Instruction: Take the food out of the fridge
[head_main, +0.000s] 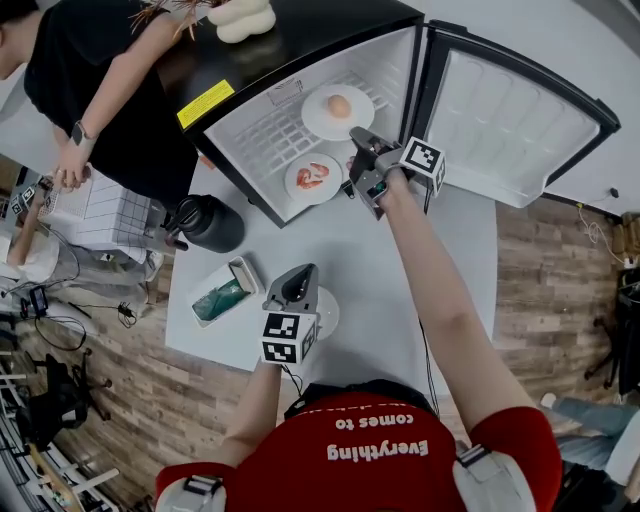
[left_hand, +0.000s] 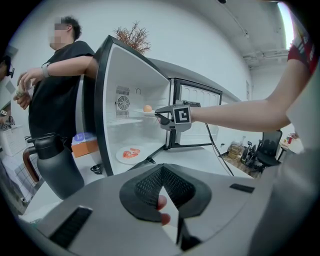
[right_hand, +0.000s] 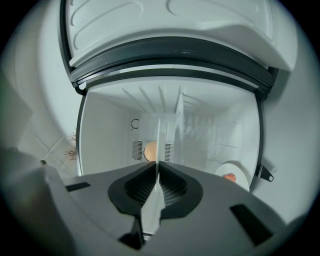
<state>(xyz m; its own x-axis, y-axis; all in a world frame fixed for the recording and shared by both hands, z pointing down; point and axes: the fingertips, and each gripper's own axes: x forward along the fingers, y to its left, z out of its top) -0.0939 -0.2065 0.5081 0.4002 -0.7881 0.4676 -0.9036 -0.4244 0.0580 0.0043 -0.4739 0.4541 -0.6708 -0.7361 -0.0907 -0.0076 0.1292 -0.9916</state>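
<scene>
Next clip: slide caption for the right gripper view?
Right hand-held gripper clamps the rim of a white plate, seen edge-on, with round orange food, inside the open fridge.

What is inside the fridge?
One white plate on the wire shelf holds a round orange food; the right claw pinches its rim. Lower down, a second plate holds red food. The claw hides whatever is right under it.

Red T-shirt (head_main: 350, 470) — white lettering, grey left tool (head_main: 297, 277), right tool (head_main: 358, 134), marker cubes (head_main: 288, 338)

Right arm (head_main: 440, 290) extended; right gripper (right_hand: 156, 175) level, jaws clamped on the egg plate (right_hand: 159, 142) rim. Left gripper (left_hand: 162, 190) held near the torso, angled down, jaws pinching a white plate (head_main: 328, 312).
</scene>
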